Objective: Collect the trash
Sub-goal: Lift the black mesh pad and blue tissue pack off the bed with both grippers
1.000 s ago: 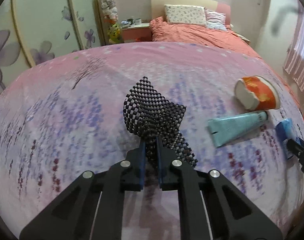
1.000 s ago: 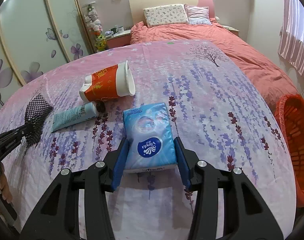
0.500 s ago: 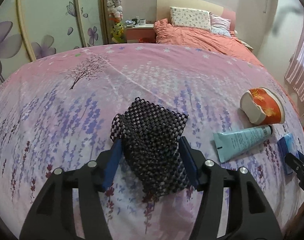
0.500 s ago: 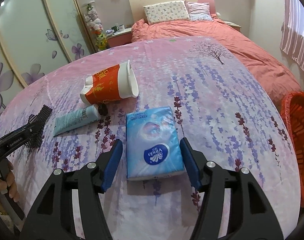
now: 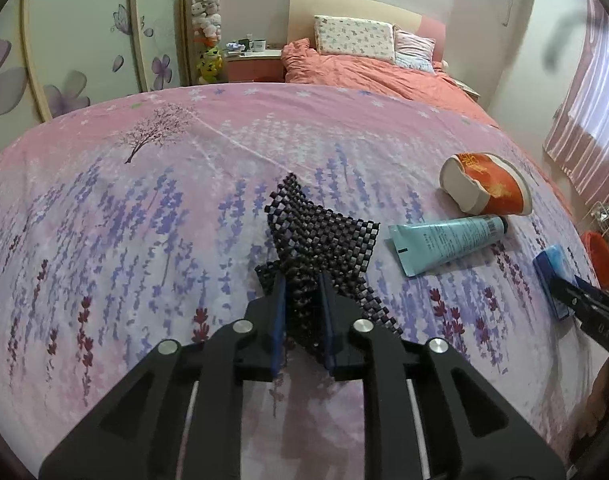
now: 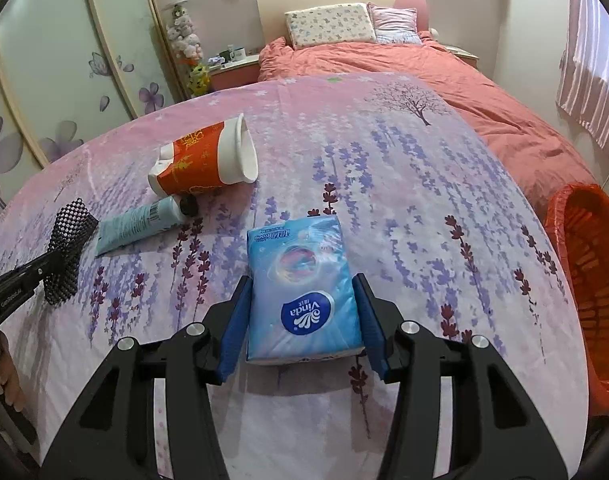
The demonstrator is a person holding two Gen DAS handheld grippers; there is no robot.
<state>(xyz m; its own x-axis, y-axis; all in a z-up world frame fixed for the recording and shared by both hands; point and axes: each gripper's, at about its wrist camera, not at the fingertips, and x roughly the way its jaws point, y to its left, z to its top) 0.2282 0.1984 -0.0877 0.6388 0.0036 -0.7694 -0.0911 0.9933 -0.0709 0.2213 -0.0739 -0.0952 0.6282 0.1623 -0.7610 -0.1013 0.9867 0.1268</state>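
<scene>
Mesh mat (image 5: 320, 240) pinched by closing left tool (image 5: 302, 300); tissue pack (image 6: 302, 288) between closing right tool (image 6: 302, 316).

Pink bedspread (image 5: 144, 216), printed with lavender sprigs and a tree, covering the near surface; beyond it, coral duvet (image 6: 444, 76) with floral pillow (image 6: 330, 24) and striped pillow (image 6: 396, 24); nightstand (image 5: 254, 65) bearing mugs; stacked plush toys (image 5: 207, 32); wardrobe doors (image 5: 84, 40) with purple flowers; pink striped curtain (image 6: 592, 80).
</scene>
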